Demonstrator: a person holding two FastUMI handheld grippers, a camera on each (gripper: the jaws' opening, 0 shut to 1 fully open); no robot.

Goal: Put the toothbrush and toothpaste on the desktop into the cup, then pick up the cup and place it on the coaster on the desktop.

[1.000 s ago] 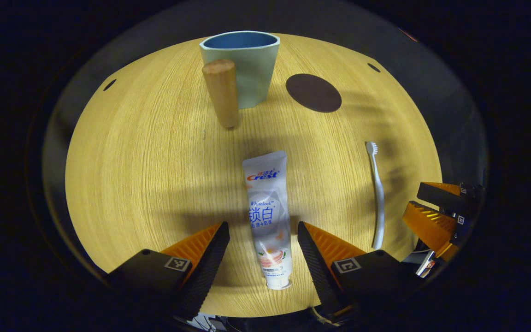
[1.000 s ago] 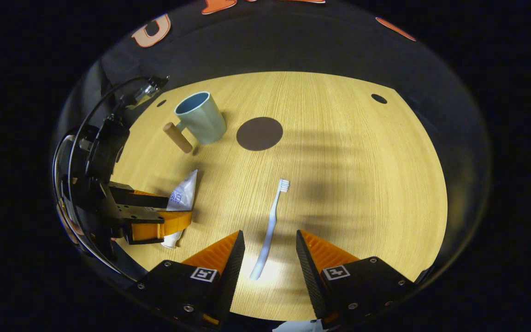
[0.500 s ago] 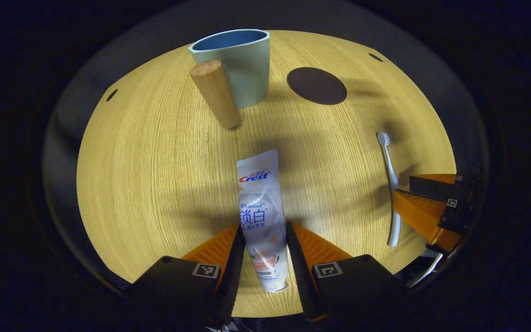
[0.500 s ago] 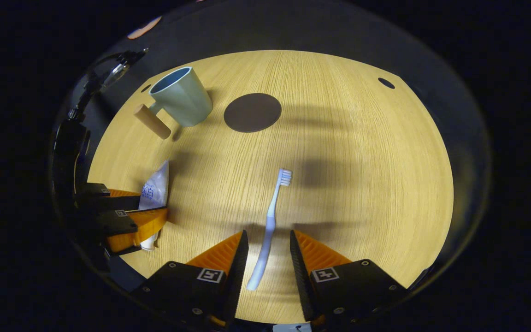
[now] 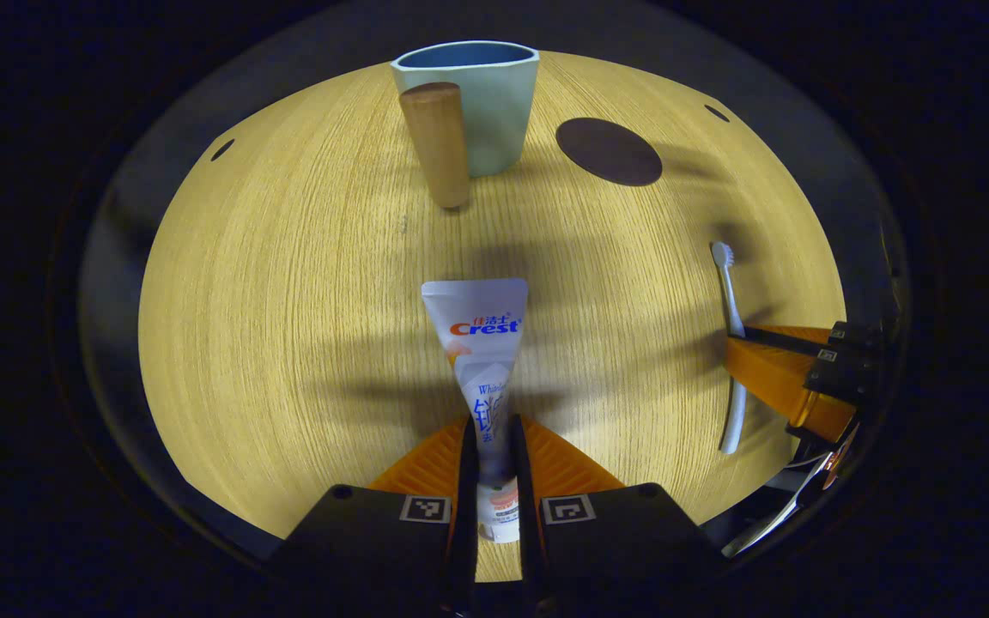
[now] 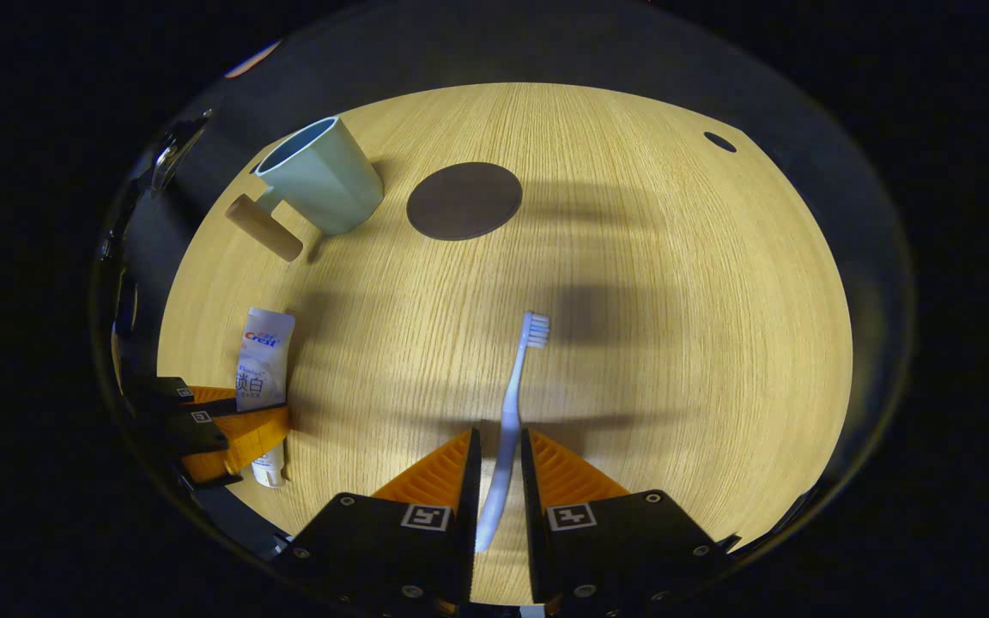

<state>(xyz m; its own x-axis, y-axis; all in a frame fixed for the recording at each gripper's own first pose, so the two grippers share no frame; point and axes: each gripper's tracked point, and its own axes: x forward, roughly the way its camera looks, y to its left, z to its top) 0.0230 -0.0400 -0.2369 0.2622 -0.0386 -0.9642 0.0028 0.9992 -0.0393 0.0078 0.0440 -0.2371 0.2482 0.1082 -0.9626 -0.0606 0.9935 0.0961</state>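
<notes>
A white toothpaste tube (image 5: 477,330) lies on the wooden desktop (image 5: 288,300), its cap end toward me. My left gripper (image 5: 492,455) is shut on its lower half, and the tube is pinched narrow there. A pale blue toothbrush (image 6: 522,360) lies bristles away from me, with my right gripper (image 6: 500,446) shut on its handle. The light green cup (image 5: 494,112) with a wooden handle (image 5: 436,142) stands upright at the far side. A dark round coaster (image 5: 609,151) lies just right of it. In the right gripper view, the left gripper (image 6: 276,412) holds the toothpaste (image 6: 261,352) at the left edge.
The round desktop (image 6: 675,300) has small dark holes near its far rim (image 6: 719,142). Its right half in the right gripper view is bare wood. The cup (image 6: 323,176) and coaster (image 6: 464,201) sit side by side at the back left there.
Both grippers went from wide open to shut, the left on the toothpaste, the right on the toothbrush handle. The tube is now squeezed and turned straighter between the left fingers.
</notes>
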